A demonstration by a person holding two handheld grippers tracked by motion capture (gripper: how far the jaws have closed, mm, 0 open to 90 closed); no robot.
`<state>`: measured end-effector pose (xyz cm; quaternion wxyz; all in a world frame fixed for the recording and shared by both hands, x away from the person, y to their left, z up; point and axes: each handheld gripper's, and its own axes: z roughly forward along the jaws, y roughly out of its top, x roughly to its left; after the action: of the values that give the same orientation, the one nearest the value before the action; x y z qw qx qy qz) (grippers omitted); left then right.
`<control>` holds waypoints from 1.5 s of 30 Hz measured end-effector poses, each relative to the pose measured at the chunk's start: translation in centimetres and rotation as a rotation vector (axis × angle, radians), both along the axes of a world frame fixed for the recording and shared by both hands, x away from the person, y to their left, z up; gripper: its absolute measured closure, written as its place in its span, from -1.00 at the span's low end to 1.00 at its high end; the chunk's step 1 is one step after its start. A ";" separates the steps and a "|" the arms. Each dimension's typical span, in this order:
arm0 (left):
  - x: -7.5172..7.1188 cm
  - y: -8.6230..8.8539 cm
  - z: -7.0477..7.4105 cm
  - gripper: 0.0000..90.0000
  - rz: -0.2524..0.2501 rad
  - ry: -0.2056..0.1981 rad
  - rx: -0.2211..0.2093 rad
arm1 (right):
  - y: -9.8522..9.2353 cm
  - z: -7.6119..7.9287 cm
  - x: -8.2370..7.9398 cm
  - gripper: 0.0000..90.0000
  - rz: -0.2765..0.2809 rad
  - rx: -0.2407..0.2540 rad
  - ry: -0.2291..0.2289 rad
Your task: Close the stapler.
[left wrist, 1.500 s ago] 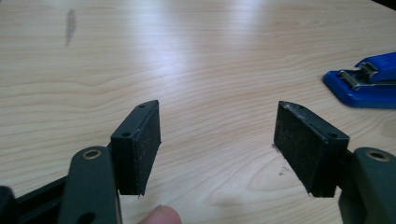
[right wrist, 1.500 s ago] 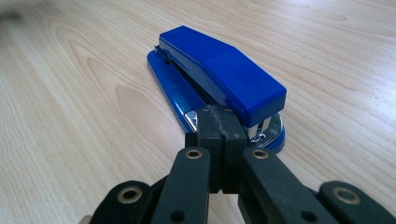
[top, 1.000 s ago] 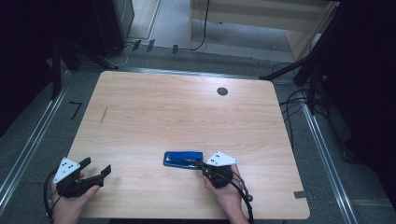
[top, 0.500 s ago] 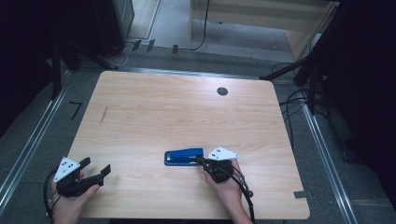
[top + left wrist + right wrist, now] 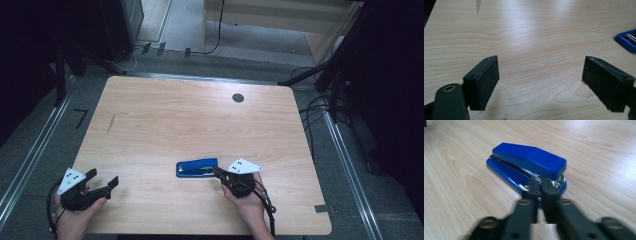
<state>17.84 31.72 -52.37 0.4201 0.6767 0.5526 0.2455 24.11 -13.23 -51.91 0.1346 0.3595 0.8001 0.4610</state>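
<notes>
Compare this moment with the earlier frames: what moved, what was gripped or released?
The right gripper has barely shifted at the blue stapler's right end; its jaws have just been opening a crack, and nothing visible sits in the gap. The stapler lies where it was. The left gripper stayed put, jaws wide open over bare table.

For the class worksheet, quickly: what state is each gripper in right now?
Left gripper: open, nothing between its jaws.
Right gripper: jaws nearly together, just starting to open, tips at the blue stapler's rear end; nothing visibly gripped.
</notes>
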 end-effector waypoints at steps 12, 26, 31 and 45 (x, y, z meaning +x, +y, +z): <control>0.1 -0.1 0.0 -0.67 0.000 0.005 0.004 | -2.2 0.3 -0.6 -0.28 -0.069 0.041 -0.011; 0.1 -0.1 0.0 -0.66 -0.001 0.006 0.006 | -5.4 0.2 -1.4 -1.00 -0.164 0.038 -0.020; 0.1 -0.1 0.0 -0.66 -0.003 0.007 0.009 | -7.0 0.0 -1.9 -1.00 -0.184 0.046 -0.020; 0.1 -0.1 0.0 -0.66 -0.006 0.008 0.007 | -10.3 -0.4 -2.9 -1.00 -0.246 0.047 -0.022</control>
<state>17.94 31.64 -52.39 0.4163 0.6806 0.5515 0.2435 21.21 -23.56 -52.28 0.1903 0.4528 0.7374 0.4637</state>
